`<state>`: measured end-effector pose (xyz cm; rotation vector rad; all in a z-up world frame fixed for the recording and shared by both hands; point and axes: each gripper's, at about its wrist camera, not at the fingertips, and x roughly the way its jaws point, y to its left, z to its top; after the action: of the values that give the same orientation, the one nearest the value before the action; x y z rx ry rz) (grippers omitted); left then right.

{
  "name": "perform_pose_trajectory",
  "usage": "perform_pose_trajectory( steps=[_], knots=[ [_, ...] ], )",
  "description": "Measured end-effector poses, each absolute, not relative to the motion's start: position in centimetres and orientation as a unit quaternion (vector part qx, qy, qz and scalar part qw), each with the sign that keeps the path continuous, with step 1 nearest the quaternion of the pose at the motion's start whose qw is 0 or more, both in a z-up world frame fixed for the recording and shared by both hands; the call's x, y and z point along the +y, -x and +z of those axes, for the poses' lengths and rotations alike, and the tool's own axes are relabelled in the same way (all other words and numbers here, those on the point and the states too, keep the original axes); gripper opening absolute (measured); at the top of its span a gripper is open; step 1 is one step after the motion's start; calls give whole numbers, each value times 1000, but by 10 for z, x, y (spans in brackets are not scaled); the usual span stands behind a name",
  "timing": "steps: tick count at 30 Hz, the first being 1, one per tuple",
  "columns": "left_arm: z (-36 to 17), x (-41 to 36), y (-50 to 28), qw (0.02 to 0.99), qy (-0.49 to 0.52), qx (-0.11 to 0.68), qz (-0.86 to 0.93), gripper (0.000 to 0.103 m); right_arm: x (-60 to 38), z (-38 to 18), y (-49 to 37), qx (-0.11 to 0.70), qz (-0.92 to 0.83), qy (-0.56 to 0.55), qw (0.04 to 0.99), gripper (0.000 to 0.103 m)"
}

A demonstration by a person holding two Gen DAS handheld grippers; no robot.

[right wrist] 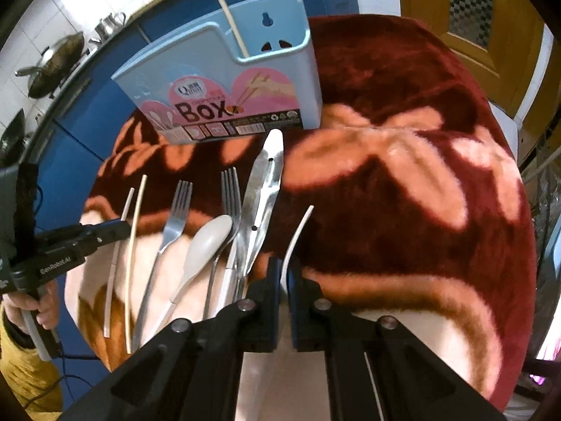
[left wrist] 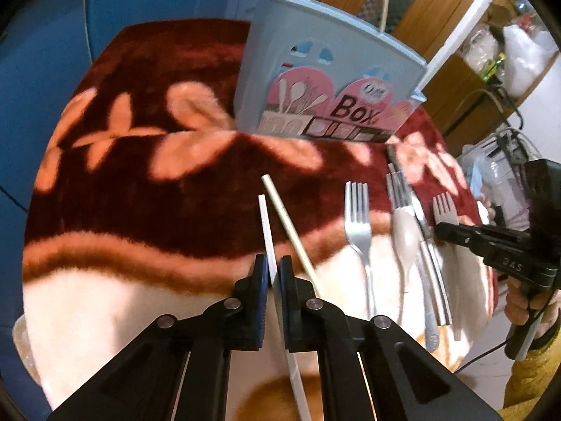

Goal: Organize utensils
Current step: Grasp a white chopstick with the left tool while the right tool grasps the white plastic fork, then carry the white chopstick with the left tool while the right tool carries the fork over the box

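Each gripper's jaws were clamped on one thin white chopstick: left gripper [left wrist: 274, 273] on one [left wrist: 267, 235], right gripper [right wrist: 284, 273] on another [right wrist: 297, 235]. The pale blue plastic holder box [right wrist: 217, 70] stood at the far side. Held near one end, either stick could pivot and miss its slot.

My left gripper [left wrist: 274, 273]: matte black linkage arms w/ round silver pivot screws, blue pads on the inner finger faces. Right gripper [right wrist: 285, 273] same build. Side-on, left body reads "GenRobot.AI" in white, right one "DAS". Grey handles, thin black cables trailing. Bare-skinned hands [right wrist: 44, 307], mustard-yellow sleeves.
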<state>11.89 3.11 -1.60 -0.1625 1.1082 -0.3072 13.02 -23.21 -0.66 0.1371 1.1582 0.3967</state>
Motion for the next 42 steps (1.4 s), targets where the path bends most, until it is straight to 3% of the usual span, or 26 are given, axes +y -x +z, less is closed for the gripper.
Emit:
perform_pose_trajectory(
  steps=[20,29,42],
  knots=[
    [57,42,-80,922,100,338,-162,4,-225,58,-94,366,194,-76,907,6],
    [96,29,-106,951,96,259,-141,4,-220,90,-95,284,187,-78,937,6],
    [146,25,-168,971,106,173,-124,4,-225,104,-147,235,162,-91,954,6]
  ],
)
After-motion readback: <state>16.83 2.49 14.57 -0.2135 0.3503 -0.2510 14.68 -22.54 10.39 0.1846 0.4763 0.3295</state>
